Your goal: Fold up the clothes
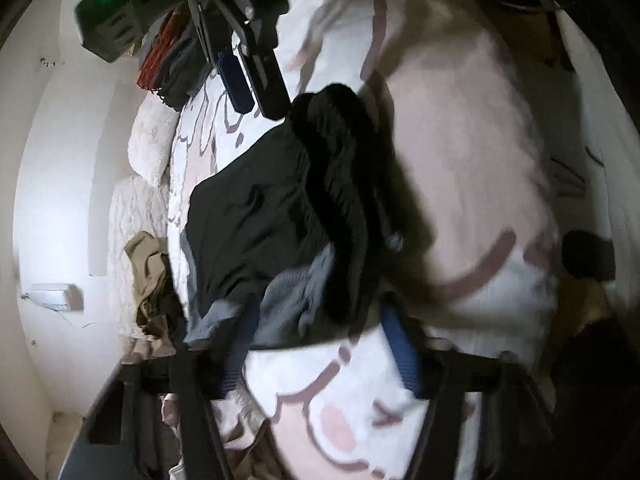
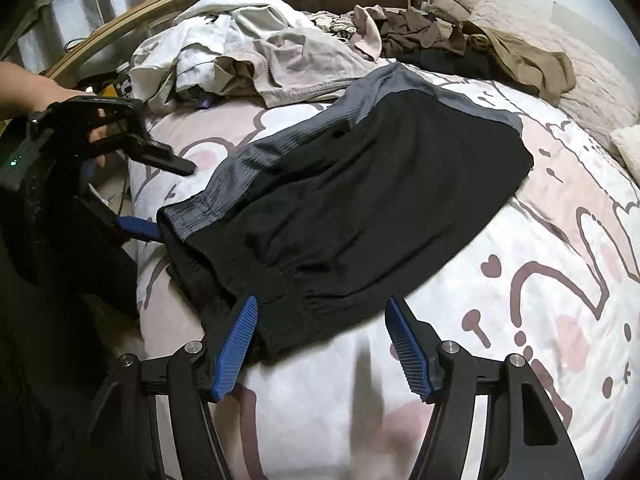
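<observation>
Black shorts (image 2: 352,216) w/ grey side stripe are laid flat on bed (image 2: 540,320). Right gripper (image 2: 320,344) is held open at waistband; left gripper (image 2: 160,200) is seen at waistband's left end, also open.

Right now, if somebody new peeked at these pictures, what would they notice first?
The black shorts with grey side stripes, spread across the middle of the cartoon-print bedspread. The right hand-held gripper has its blue fingers wide open at the waistband, and the left hand-held gripper is open at the waistband's left corner. A heap of pale and brown clothes waits along the far edge.
</observation>
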{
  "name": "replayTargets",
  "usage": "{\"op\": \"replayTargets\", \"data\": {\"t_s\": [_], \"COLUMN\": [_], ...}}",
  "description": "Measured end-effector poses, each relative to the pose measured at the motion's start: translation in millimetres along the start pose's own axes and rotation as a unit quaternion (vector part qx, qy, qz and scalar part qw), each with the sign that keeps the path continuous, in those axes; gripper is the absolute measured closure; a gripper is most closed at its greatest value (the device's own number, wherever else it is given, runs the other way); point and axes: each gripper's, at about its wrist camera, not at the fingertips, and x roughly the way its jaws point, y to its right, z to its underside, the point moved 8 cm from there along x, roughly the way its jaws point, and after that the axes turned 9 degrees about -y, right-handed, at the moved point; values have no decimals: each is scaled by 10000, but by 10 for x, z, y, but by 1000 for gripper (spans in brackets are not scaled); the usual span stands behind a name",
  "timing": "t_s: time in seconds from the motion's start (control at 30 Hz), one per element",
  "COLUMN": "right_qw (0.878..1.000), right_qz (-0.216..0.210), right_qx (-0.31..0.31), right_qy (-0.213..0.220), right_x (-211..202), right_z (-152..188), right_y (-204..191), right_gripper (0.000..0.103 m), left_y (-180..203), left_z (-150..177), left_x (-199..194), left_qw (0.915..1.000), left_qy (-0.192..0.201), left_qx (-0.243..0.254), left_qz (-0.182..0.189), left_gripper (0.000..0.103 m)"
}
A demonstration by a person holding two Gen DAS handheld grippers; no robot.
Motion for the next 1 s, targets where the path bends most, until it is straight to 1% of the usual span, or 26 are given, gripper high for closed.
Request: {"op": "replayTargets", "data": {"t_s": [0.1, 0.2, 0.3, 0.37, 0.43, 0.47, 0.53, 0.6, 0.67, 0.73, 0.8, 0.87, 1.0], "right_qw": [9995, 9976, 9946, 9938, 9940, 9944, 9951, 9943, 9916, 9878, 9823, 9755, 9703], "right_qz": [41, -49, -152, -166, -15, 97, 288, 504, 739, 957, 1125, 1252, 1441], "right_qx": [-302, -686, -1026, -1098, -1081, -1024, -881, -800, -894, -1123, -1474, -1805, -1929], "right_qy": [-3, 8, 42, 83, 164, 223, 356, 498, 582, 500, 267, 147, 228], "right_x": [6, 14, 42, 67, 104, 110, 76, 0, -43, -23, 51, 81, -16], "right_z": [27, 38, 2, -31, -79, -96, -111, -83, -14, 84, 217, 335, 429], "right_y": [-132, -342, -560, -631, -654, -632, -560, -466, -412, -403, -454, -505, -475], "right_gripper": [36, 36, 36, 36, 36, 36, 36, 36, 36, 36, 36, 36, 36], "left_y": [-121, -340, -529, -627, -728, -756, -760, -651, -475, -259, -62, -15, -41], "left_z": [-84, -117, -171, -218, -264, -281, -307, -322, -330, -333, -334, -339, -373], "left_x": [-70, -134, -158, -171, -212, -237, -290, -269, -201, -104, -35, -26, -54], "left_qw": [9981, 9927, 9836, 9767, 9681, 9657, 9663, 9743, 9806, 9861, 9913, 9926, 9931], "left_qy": [-27, 17, 48, 108, 204, 261, 371, 357, 260, 155, 97, 126, 235], "left_qx": [-512, -1095, -1645, -1950, -2258, -2334, -2302, -1976, -1636, -1240, -814, -722, -736], "left_qz": [338, 508, 736, 886, 1065, 1105, 1091, 1024, 1051, 1095, 1028, 970, 885], "left_gripper": [91, 91, 91, 91, 91, 91, 91, 91, 91, 91, 91, 91, 90]}}
